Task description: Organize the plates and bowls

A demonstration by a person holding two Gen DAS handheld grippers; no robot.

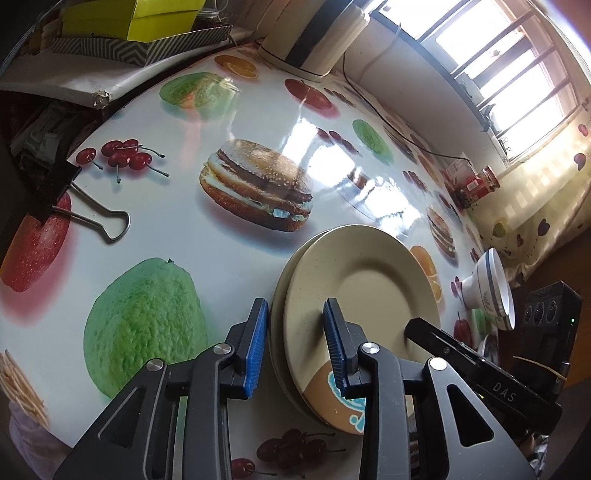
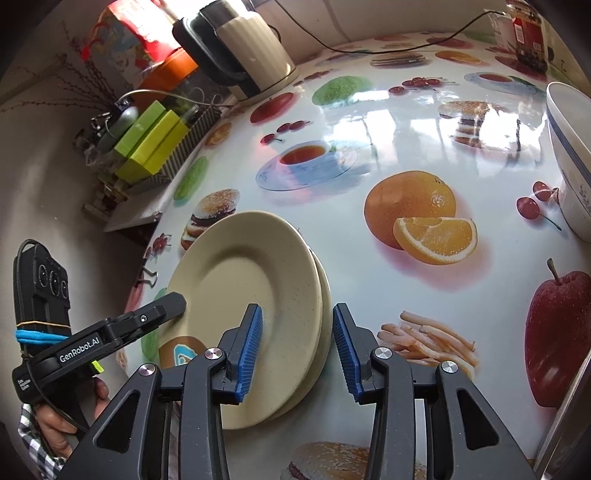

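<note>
Stacked plates (image 1: 354,295) on tabletop (image 1: 221,258).
Left gripper (image 1: 295,347) and right gripper (image 2: 297,350) straddle opposite rims, jaws apart, pads clear.

The left gripper (image 2: 177,306), seen from the right wrist camera, carries "GenRobot.AI" in white along its black arm, with a smaller white label near its base too small to read. The right gripper (image 1: 413,328), seen from the left wrist camera, bears the white letters "DAS" on its black body. The red jar's (image 2: 526,33) label is illegible.
</note>
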